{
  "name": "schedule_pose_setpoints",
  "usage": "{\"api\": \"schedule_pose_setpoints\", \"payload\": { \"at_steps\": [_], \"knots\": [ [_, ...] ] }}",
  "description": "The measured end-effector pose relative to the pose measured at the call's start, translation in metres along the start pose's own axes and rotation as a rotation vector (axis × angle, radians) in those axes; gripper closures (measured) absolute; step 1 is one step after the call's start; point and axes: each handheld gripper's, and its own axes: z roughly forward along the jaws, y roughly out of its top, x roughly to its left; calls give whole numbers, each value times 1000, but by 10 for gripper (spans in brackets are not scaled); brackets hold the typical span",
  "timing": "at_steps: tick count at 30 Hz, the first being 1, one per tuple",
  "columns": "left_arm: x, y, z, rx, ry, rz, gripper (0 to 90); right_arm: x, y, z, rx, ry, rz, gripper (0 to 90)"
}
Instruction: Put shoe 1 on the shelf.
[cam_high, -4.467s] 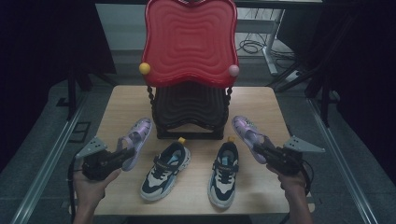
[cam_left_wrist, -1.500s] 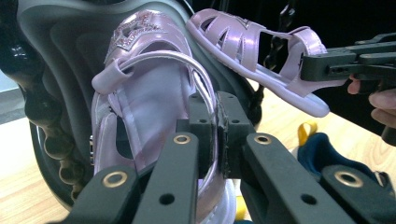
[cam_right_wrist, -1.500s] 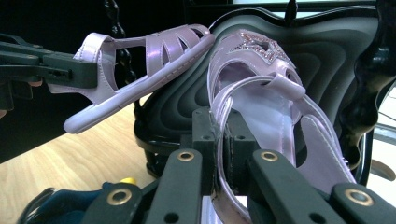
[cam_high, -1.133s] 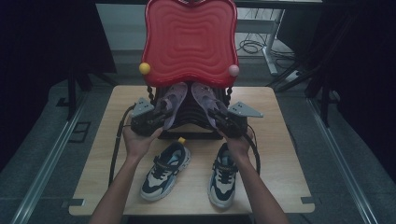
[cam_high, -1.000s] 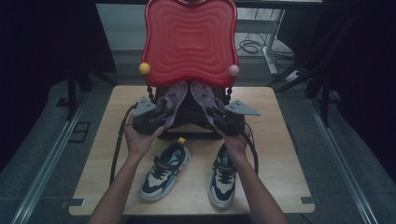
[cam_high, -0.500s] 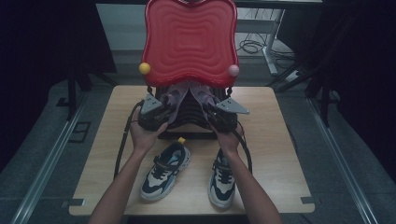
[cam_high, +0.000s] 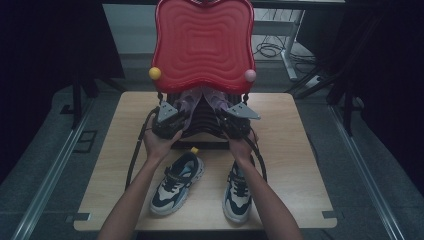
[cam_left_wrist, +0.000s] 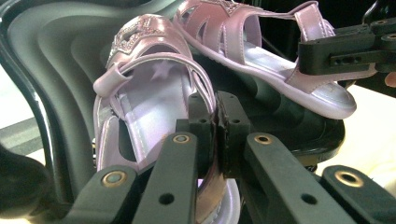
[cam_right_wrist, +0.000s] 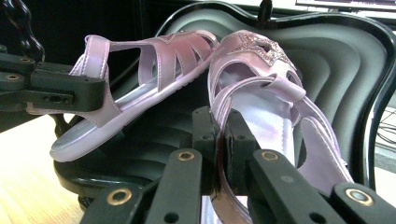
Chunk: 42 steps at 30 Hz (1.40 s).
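Observation:
Two lilac strap sandals rest toe-in on a black ribbed shelf (cam_left_wrist: 56, 56) under a red wavy top (cam_high: 202, 42). My left gripper (cam_left_wrist: 217, 116) is shut on the side strap of the left sandal (cam_left_wrist: 154, 93), which also shows in the high view (cam_high: 186, 102). My right gripper (cam_right_wrist: 219, 135) is shut on the side strap of the right sandal (cam_right_wrist: 266, 79), seen from above as well (cam_high: 217, 101). In the high view the left gripper (cam_high: 175, 116) and right gripper (cam_high: 227, 116) sit side by side at the rack's front, and the sandals' toes are hidden under the red top.
A pair of dark and white sneakers lies on the wooden table (cam_high: 300, 150) in front of the rack, the left sneaker (cam_high: 177, 182) and the right sneaker (cam_high: 237, 192) under my forearms. A yellow ball (cam_high: 155, 73) and a pink ball (cam_high: 250, 75) hang at the red top's corners.
Both hands have pushed the sandals further in under the red top and a little lower. Several seconds ago they held the sandals out at the table's sides.

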Motion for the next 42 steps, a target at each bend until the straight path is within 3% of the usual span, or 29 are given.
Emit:
{"api": "schedule_pose_setpoints", "payload": {
  "at_steps": [6, 20, 24, 29, 33, 36, 42],
  "knots": [
    [-4, -4, 5, 5, 7, 38, 858, -1, -4, 4, 14, -5, 6, 847],
    [-5, -9, 8, 11, 19, 76, 841, -2, -14, 8, 63, 1, -19, 825],
    [-8, -13, 10, -4, 41, 102, 842, -2, -15, 8, 66, 3, -11, 827],
    [-7, -15, 9, 14, 68, 156, 840, -2, -15, 8, 69, 13, -8, 825],
    [-5, -16, 9, 20, 55, 147, 784, -2, -15, 8, 76, 22, -4, 783],
    [-3, -16, 7, 8, 36, 95, 662, -3, -15, 6, 73, 24, -7, 745],
    [2, -15, 0, -6, -2, 8, 557, -4, -12, 1, 74, 38, -9, 670]
  ]
}}
